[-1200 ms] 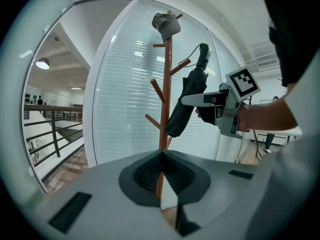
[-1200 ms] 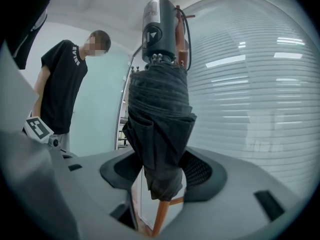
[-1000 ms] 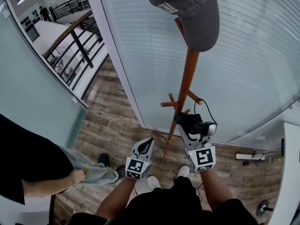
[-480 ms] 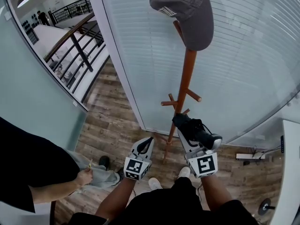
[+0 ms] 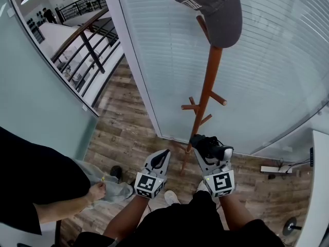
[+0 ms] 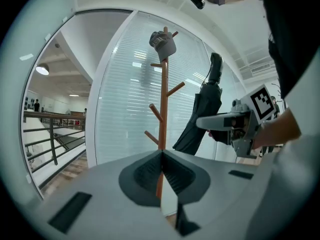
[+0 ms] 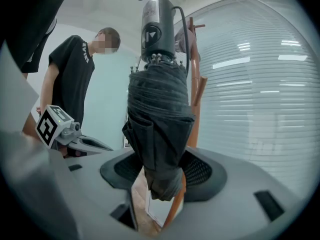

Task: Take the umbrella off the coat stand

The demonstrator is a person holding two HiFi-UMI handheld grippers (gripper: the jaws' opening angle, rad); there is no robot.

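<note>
Wooden floor (image 5: 123, 138), frosted glass wall (image 5: 164, 60), railing (image 5: 85, 37)

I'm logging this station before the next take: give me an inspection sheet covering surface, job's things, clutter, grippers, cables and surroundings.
Surface: wood-plank floor.
Job's things: folded black umbrella off the pegs, beside the upright coat stand; grey cap on the stand's top.
Clutter: nothing seen.
Grippers: right gripper clamped on the umbrella's folded canopy, handle up; left gripper shut, empty.
Cables: white power strip with a lead on the floor, far right.
Surroundings: striped glass wall behind the stand; stair railing at left; a bystander at left holding a grey cloth.
</note>
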